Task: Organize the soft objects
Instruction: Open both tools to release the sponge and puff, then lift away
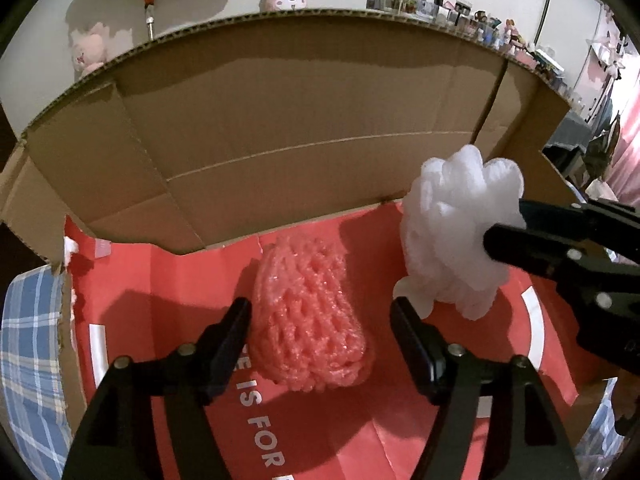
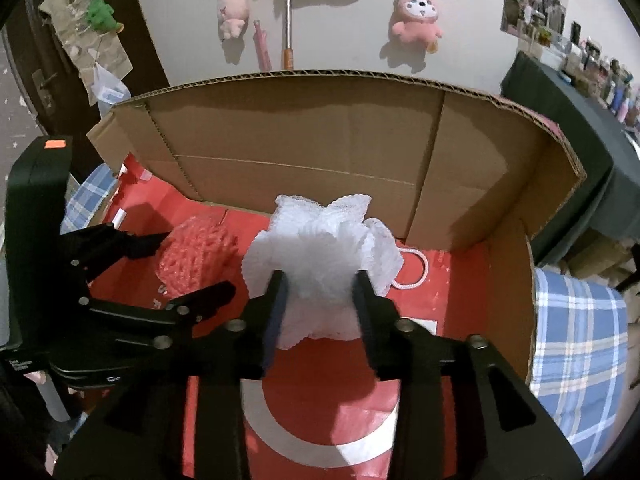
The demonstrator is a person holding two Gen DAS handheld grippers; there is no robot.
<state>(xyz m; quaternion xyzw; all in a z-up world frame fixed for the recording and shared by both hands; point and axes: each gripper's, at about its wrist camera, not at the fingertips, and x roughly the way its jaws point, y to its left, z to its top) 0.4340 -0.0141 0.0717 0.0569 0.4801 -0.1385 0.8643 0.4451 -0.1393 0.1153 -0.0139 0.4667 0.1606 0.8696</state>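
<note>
your left gripper (image 1: 320,316) is released around the pink foam net sleeve (image 1: 310,316); right gripper (image 2: 320,300) brackets the white foam net bundle (image 2: 320,248), grip uncertain. lift clear toward 12 o'clock.

Pink foam net (image 1: 310,312), white foam net (image 2: 320,264)

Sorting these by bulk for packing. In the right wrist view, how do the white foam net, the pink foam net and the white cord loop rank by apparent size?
1. white foam net, though it sits nearest the camera, which may exaggerate it.
2. pink foam net, partly hidden.
3. white cord loop, clearly smallest, partly hidden.
</note>
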